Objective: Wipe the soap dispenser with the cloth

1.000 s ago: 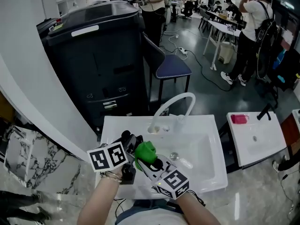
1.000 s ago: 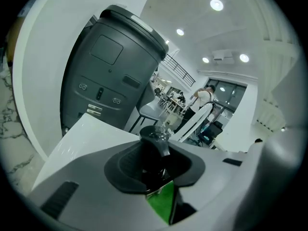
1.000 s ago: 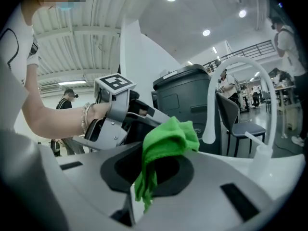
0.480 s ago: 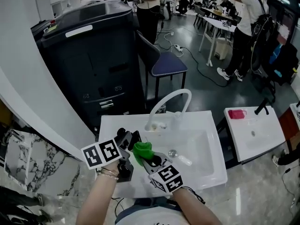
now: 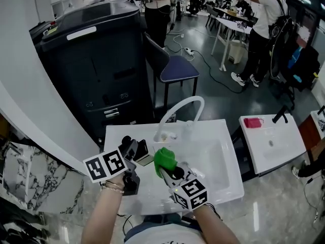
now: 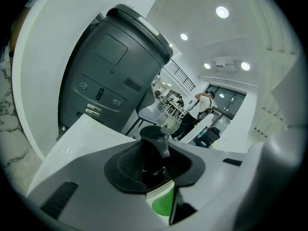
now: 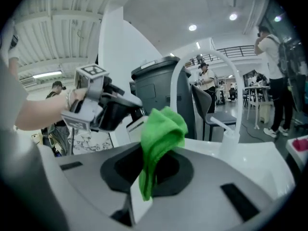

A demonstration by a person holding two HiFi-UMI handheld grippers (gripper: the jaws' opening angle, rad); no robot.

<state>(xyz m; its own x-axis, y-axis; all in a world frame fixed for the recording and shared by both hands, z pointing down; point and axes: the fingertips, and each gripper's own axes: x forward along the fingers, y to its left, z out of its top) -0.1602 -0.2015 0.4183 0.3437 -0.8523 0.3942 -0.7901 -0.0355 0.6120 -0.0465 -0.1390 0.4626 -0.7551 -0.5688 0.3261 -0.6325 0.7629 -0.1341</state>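
Note:
My left gripper point(image 5: 133, 151) is shut on the soap dispenser point(image 5: 142, 155), a pale bottle with a black pump, and holds it above the left part of the white sink point(image 5: 223, 187). In the left gripper view the black pump head point(image 6: 155, 146) sits between the jaws of the left gripper point(image 6: 154, 170), with the green cloth point(image 6: 163, 203) showing below. My right gripper point(image 5: 170, 173) is shut on the bunched green cloth point(image 5: 165, 159), which stands just right of the bottle with a small gap. In the right gripper view the cloth point(image 7: 161, 134) rises out of the right gripper point(image 7: 149, 177), beside the dispenser point(image 7: 136, 125).
A curved white faucet point(image 5: 180, 111) stands at the sink's back edge. A large dark bin point(image 5: 96, 60) and a blue-seated chair point(image 5: 175, 67) stand behind it. A second white sink point(image 5: 271, 146) with a pink item point(image 5: 252, 122) is at right. People stand in the background.
My right gripper has carried the green cloth to the right, off the dispenser, so a gap shows between them. The left gripper still holds the bottle in about the same place.

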